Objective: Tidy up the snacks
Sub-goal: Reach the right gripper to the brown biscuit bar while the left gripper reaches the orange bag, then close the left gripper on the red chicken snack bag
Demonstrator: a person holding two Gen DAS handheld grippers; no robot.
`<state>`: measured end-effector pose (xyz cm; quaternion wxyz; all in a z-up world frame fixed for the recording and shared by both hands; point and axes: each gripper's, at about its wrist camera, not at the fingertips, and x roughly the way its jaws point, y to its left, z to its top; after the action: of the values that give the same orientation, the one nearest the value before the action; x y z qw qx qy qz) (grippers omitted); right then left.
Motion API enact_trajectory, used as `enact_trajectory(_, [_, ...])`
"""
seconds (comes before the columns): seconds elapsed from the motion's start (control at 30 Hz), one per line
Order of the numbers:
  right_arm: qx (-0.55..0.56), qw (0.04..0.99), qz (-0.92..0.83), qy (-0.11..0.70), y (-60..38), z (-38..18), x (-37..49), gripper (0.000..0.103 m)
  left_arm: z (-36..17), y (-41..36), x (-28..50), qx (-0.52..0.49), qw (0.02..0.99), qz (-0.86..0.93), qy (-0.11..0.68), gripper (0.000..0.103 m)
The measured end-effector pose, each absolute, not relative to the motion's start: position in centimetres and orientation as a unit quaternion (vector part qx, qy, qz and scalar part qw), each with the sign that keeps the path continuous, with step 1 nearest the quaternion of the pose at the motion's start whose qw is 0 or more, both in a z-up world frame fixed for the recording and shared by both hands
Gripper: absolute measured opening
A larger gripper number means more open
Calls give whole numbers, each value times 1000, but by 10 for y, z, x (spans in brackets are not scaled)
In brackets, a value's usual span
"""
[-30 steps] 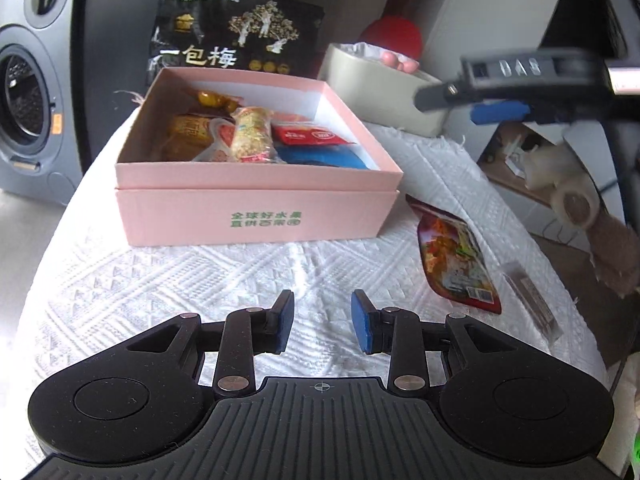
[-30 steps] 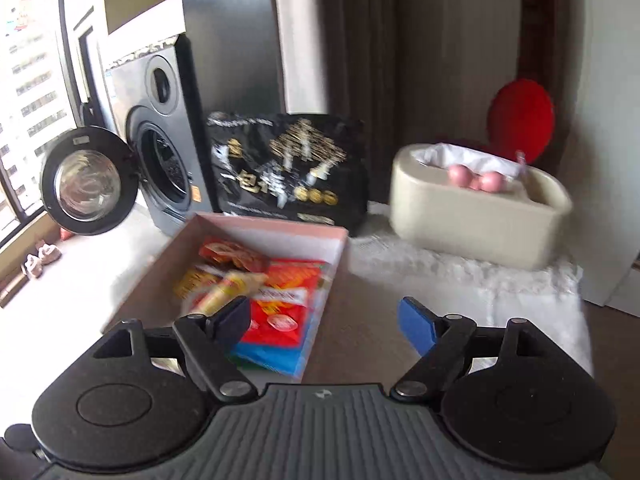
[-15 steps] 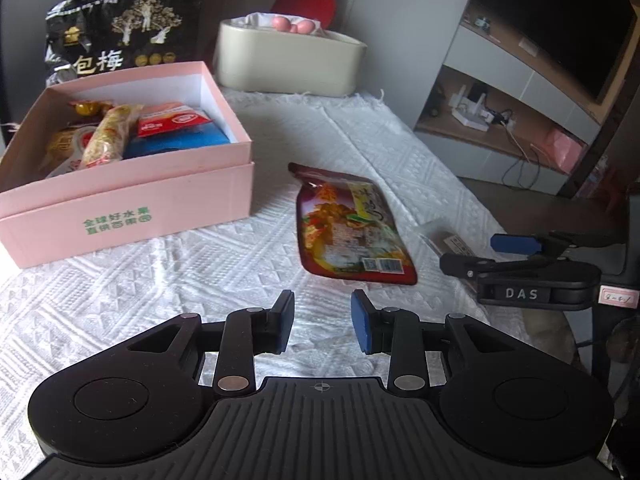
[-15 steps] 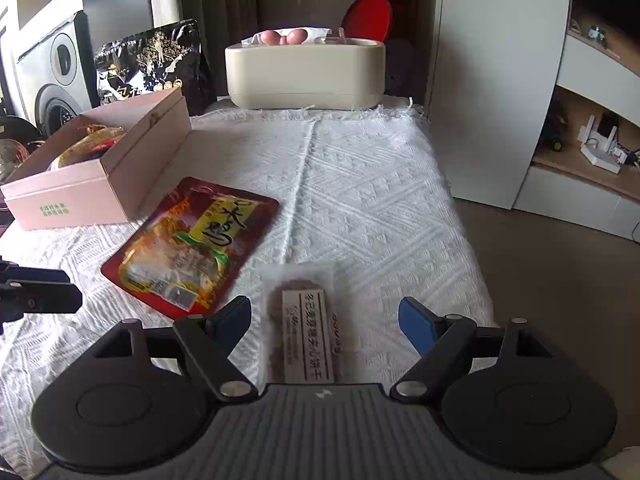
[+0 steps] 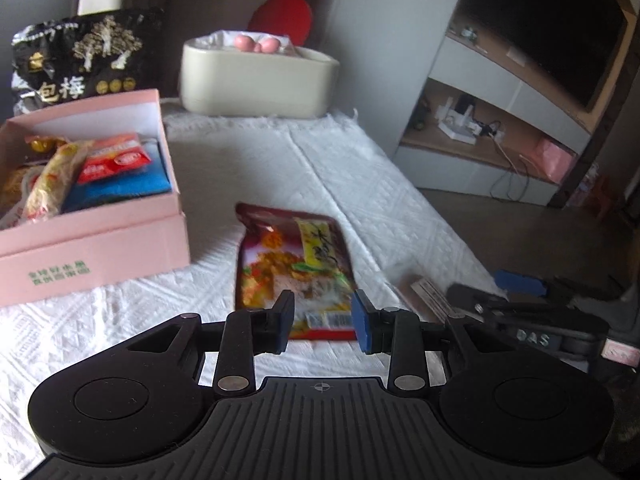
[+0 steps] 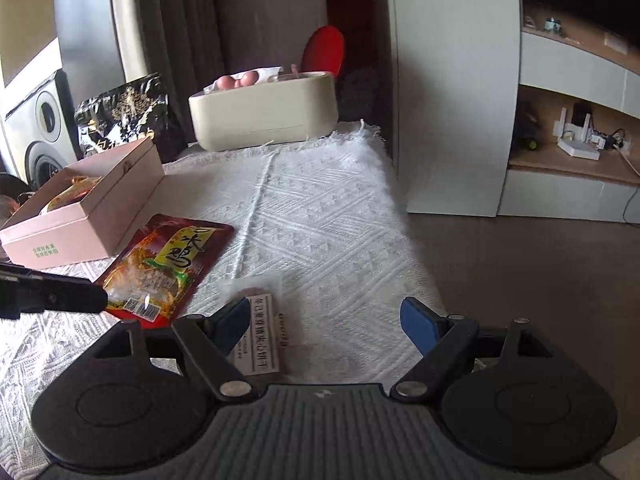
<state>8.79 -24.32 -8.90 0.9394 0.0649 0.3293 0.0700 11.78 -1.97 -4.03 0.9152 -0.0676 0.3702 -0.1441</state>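
Both gripper noses [image 5: 322, 326] [image 6: 324, 322] tilted tableward

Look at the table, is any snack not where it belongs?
Yes, two. The red snack pouch and the small clear packet lie loose on the white cloth, outside the pink box where the other snacks are packed. Nothing looks spilled or torn.

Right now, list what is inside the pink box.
In the pink box: a red-and-white packet lying on a blue pack, a long yellow-orange packet, and a gold-wrapped sweet at the back. Whatever lies beneath them, and the box floor, is covered.
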Motion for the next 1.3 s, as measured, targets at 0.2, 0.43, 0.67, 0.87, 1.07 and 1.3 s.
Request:
enact_trajectory(0.2, [90,937,136,309,-231,-72,95,78,-46,4,142,-97,922,-91,365,35])
enact_trajectory(0.43, [65,919,161,353,-185,-72,156,36,-62,19,150,-135,909,-108,380,35])
enact_trajectory(0.67, [44,911,185,366,-162,-84,149,34,-78,39,150,-191,886,-153,394,31])
enact_trajectory(0.87, [32,898,233,373,-144,-80,129,34,-73,50,125,-191,874,-184,408,31])
enact_trajectory(1.07, [11,873,303,381,-118,-74,95,34,-71,59,81,-160,866,-198,430,29])
enact_trajectory(1.3, [-12,866,339,367,-105,-63,74,35,-55,88,77,-172,895,-134,389,29])
